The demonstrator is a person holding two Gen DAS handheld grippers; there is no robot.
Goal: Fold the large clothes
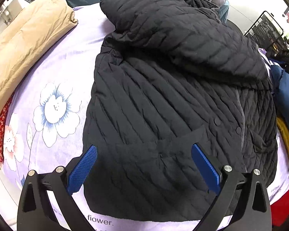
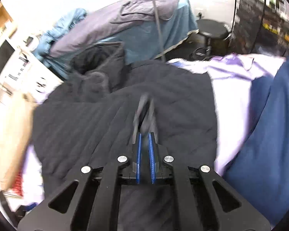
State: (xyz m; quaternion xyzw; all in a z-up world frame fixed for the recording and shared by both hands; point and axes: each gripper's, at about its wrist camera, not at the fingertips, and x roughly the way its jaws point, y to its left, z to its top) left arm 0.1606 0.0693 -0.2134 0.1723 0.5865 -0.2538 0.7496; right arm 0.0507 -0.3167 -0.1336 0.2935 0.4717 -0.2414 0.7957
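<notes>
Left claw (image 1: pixel 144 150) wide over one black quilted jacket (image 1: pixel 163 96), right claw (image 2: pixel 144 136) pinching its grey edge (image 2: pixel 144 113); two snaps (image 1: pixel 217 122).

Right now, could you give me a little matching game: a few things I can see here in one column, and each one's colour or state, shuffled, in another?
Things:
1. left gripper
2. right gripper
3. quilted jacket
4. folded coat

Descriptions:
A. tan, lying at the bed's left edge
B. fingers wide apart, holding nothing
C. black, spread over the flowered sheet
D. fingers pinched on a fold of dark fabric

Pairs: 1-B, 2-D, 3-C, 4-A
</notes>
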